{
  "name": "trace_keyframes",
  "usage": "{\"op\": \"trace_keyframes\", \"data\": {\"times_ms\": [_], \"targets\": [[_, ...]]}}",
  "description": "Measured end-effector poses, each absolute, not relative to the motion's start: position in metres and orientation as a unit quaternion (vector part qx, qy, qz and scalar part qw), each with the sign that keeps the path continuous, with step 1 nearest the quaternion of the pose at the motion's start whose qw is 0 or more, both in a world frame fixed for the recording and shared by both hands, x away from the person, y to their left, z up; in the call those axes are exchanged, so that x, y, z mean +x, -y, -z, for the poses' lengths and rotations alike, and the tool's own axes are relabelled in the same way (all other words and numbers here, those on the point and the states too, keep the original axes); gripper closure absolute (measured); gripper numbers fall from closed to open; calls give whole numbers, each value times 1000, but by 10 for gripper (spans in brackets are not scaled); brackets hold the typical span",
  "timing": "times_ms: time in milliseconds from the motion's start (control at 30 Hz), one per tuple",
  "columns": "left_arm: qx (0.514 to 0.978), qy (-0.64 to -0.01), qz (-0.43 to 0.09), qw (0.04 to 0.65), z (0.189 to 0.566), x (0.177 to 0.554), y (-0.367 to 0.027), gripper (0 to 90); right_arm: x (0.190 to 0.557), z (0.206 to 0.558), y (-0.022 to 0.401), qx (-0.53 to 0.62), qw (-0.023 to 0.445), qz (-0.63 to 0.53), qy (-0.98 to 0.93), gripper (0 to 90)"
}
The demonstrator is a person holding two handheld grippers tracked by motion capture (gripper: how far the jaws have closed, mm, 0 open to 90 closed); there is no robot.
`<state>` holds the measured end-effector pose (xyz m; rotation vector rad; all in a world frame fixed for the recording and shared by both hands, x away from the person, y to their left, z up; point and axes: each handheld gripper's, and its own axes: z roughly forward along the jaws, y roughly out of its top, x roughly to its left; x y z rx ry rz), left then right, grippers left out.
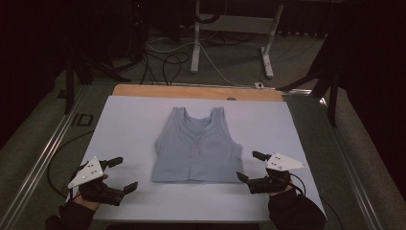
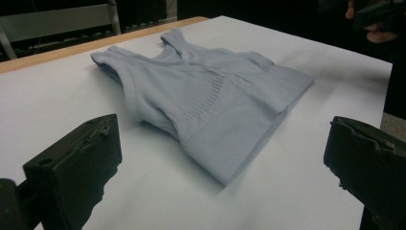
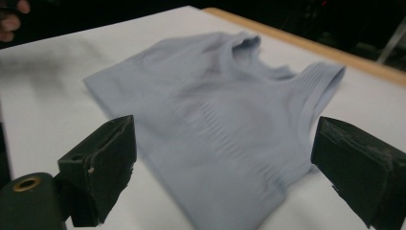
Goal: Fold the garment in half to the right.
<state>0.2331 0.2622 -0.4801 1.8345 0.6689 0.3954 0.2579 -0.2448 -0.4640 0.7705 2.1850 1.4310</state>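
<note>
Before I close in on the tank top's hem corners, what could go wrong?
1. The tank top lies flat in two layers on the white sheet; an open tool may pinch only the top layer, or the sheet too.
2. The right tool sits close to the hem corner, the left tool farther off, so uneven grabs could skew the fabric.

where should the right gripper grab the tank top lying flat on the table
Probably the bottom hem corner nearest the right gripper, coming in low from the right side. The tank top lies flat and spread out on the white table cover, so that free edge gives the open jaws something to slide under and pinch.
</note>
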Motion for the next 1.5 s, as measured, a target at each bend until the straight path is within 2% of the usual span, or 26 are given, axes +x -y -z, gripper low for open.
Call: {"op": "trace_keyframes", "data": {"times_ms": [533, 800, 1233, 1500], "targets": [[786, -269, -171, 530, 448, 240, -252, 0, 285, 426, 213, 235, 216, -522, -791, 84], [788, -287, -167, 518, 435, 253, -239, 0, 307, 410, 188, 217, 207, -535, -790, 84], [797, -318, -159, 489, 448, 267, -212, 0, 340, 408, 136, 200, 184, -556, -786, 84], [812, -330, -133, 463, 466, 282, -199, 0, 355, 410, 110, 184, 176, -562, -787, 84]]}}
